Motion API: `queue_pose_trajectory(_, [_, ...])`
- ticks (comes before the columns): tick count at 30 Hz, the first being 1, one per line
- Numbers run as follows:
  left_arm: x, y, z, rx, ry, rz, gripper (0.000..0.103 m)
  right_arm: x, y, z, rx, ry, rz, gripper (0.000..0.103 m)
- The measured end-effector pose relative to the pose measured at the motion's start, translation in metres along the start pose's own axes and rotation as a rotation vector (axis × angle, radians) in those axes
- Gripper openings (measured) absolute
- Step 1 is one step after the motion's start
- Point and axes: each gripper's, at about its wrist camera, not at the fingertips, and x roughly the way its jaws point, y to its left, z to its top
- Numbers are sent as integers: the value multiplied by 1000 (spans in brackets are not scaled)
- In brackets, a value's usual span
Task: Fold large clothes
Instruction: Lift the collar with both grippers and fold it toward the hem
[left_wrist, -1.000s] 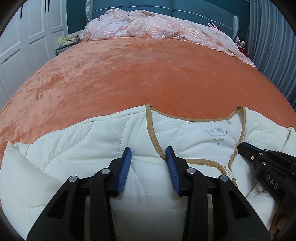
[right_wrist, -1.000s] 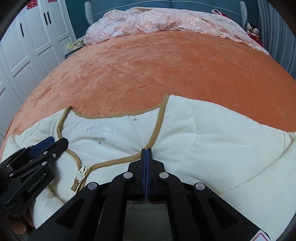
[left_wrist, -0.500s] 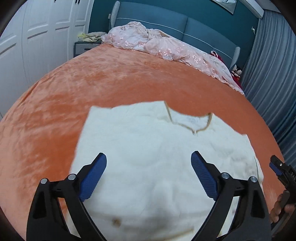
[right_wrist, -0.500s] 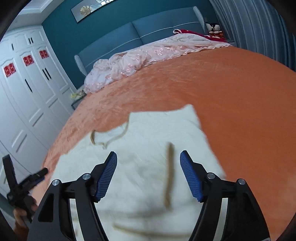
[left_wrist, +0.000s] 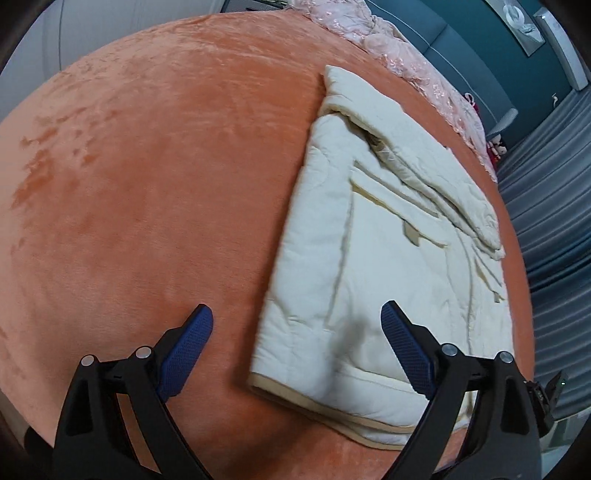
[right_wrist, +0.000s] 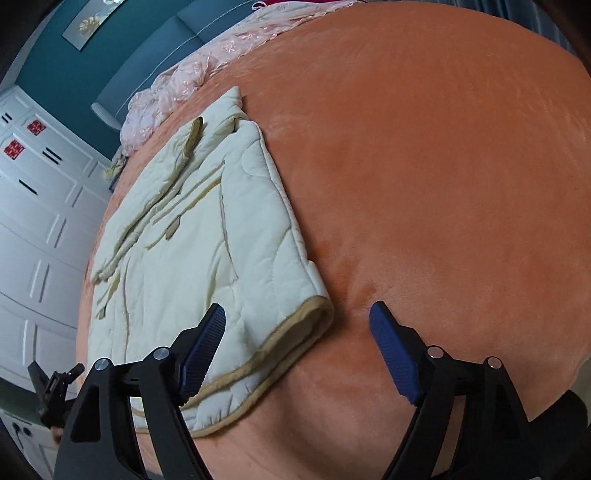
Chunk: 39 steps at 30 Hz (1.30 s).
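- While both tongs hang over the near edge of the bed (left_wrist: 147, 177), I have the cream quilted jacket (left_wrist: 369, 258) lying folded on the orange bedspread, its trimmed hem toward that near edge and its far end reaching toward the pink coverlet (left_wrist: 399, 48) at the head.
- My left tongs (left_wrist: 297, 349) stand wide but are narrowing; nothing is pinched, and only the jacket's near left corner lies under the gap.
- My right tongs (right_wrist: 297, 345) are spreading, also empty, with the jacket's near right corner (right_wrist: 317, 306) below the gap.
- Risk, as I judge it: the padded layers are thick and springy, so a bite on that corner may catch only the top layer and peel the fold open.
- Risk: the folded-in sleeves (left_wrist: 443, 184) lie loose on top; a quick lift or drag could slide them off and undo the shape.
- Risk: the plush spread may grip the jacket, so a drag bunches it.
- Left view alone shows the jacket's left edge, a curtain (left_wrist: 554, 221) and the headboard end.
- Right view alone shows the doubled hem at the right corner, the white wardrobe (right_wrist: 37, 221), and the other tongs (right_wrist: 51, 387) low at the near left edge of the bed.
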Motion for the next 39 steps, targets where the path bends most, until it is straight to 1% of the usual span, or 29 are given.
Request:
queue_pose_trajectory(2, [10,-3,-3,-3,39,-20,64,9,5,3,34,19,65,78])
queue_pose_trajectory(3, [15,-8,-2,3,47,6,54,12,7,4,52,22,77,75])
queue_pose_trajectory(4, [18,-13,-2,11,52,28,50,14,9,5,60,25,79,58])
queue_pose_trajectory(5, [19,-16,-3,13,56,33,36,18,14,6,63,41,72,44])
queue_pose_trajectory(6, [16,-17,-4,10,58,35,24,18,18,7,63,53,43,17])
queue_pose_trajectory(7, [11,-19,-4,4,54,37,19,14,22,7,54,51,27,12])
queue_pose_trajectory(8, [4,-19,-5,0,50,21,15,7,27,8,37,34,28,10])
queue_pose_trajectory(10, [-17,-23,-5,17,27,3,12,-12,35,8,-12,8,38,5])
queue_pose_trajectory(13, [-51,-31,-10,73,6,-10,9,-43,42,7,-97,11,59,4])
queue_pose_trajectory(15, [-75,-36,-19,127,11,5,9,-66,43,0,-169,33,53,4])
queue_pose_trajectory(17, [-103,-33,-34,167,28,9,9,-90,41,-15,-227,72,49,4])
queue_pose_trajectory(20, [-136,-25,-63,218,84,31,9,-121,34,-48,-321,175,27,4])
queue_pose_trajectory(24, [-171,-12,-117,284,224,94,9,-156,23,-102,-409,355,-25,4])
queue_pose_trajectory(25, [-180,-10,-129,288,244,103,9,-165,21,-116,-421,392,-32,4])
queue_pose_trajectory(27, [-195,-6,-150,285,267,120,9,-181,18,-139,-435,441,-43,4])
queue_pose_trajectory(29, [-209,-1,-163,242,263,109,9,-190,17,-150,-424,456,-38,4])
queue_pose_trajectory(31, [-220,1,-164,202,233,89,9,-195,18,-145,-403,435,-24,4])
queue_pose_trajectory(33, [-230,-7,-156,194,181,65,8,-202,28,-127,-413,367,1,4])
queue_pose_trajectory(35, [-242,-24,-133,229,99,43,8,-214,40,-100,-433,263,32,4])
queue_pose_trajectory(36, [-247,-33,-117,244,51,33,8,-219,50,-80,-436,195,51,4])
queue_pose_trajectory(39, [-250,-58,-75,285,-85,15,8,-223,78,-33,-421,28,100,4])
